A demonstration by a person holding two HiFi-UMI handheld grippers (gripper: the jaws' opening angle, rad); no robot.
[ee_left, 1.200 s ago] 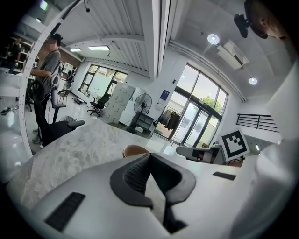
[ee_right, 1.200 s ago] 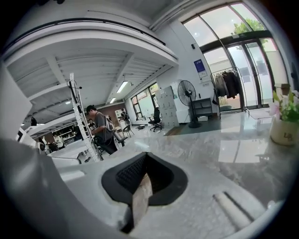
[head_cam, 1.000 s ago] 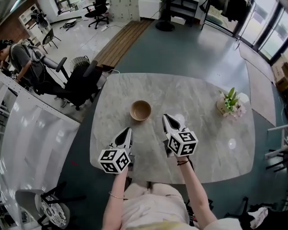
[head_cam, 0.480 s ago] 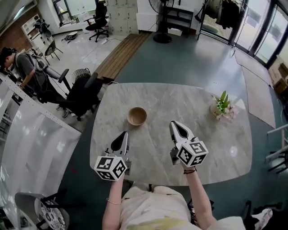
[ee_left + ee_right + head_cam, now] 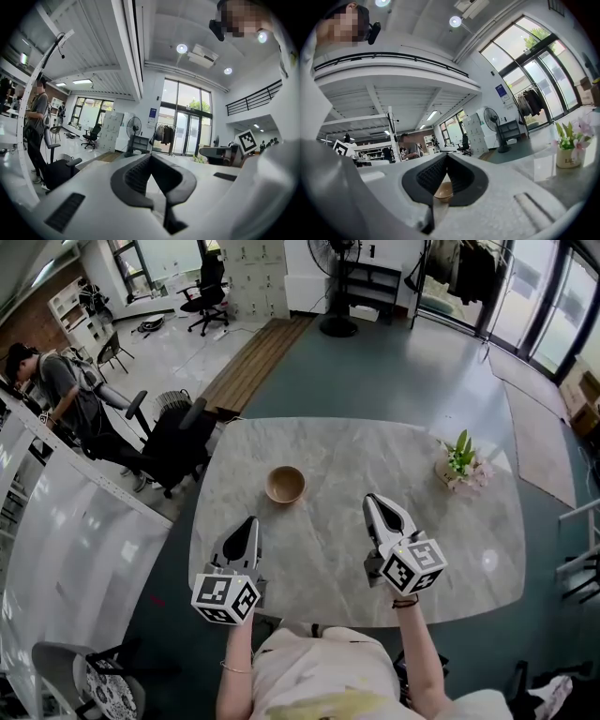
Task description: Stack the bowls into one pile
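A wooden bowl (image 5: 285,484) stands alone on the marble table (image 5: 328,549), left of the middle; from above I cannot tell whether it is one bowl or a nested pile. My left gripper (image 5: 249,520) hovers near the front edge, below and left of the bowl, jaws shut and empty. My right gripper (image 5: 373,498) is held to the bowl's right, also shut with nothing in it. In the right gripper view the bowl (image 5: 443,191) shows low behind the closed jaws. The left gripper view has my left gripper (image 5: 151,156) pointing level across the table, with no bowl in sight.
A small potted plant (image 5: 461,465) sits at the table's far right (image 5: 568,150). A black office chair (image 5: 173,432) stands off the table's left corner, and a person (image 5: 56,381) is beyond it. A floor fan (image 5: 337,282) stands far behind.
Both grippers have risen and drawn back toward the front edge, away from the bowl. The bowl has stayed where it was.
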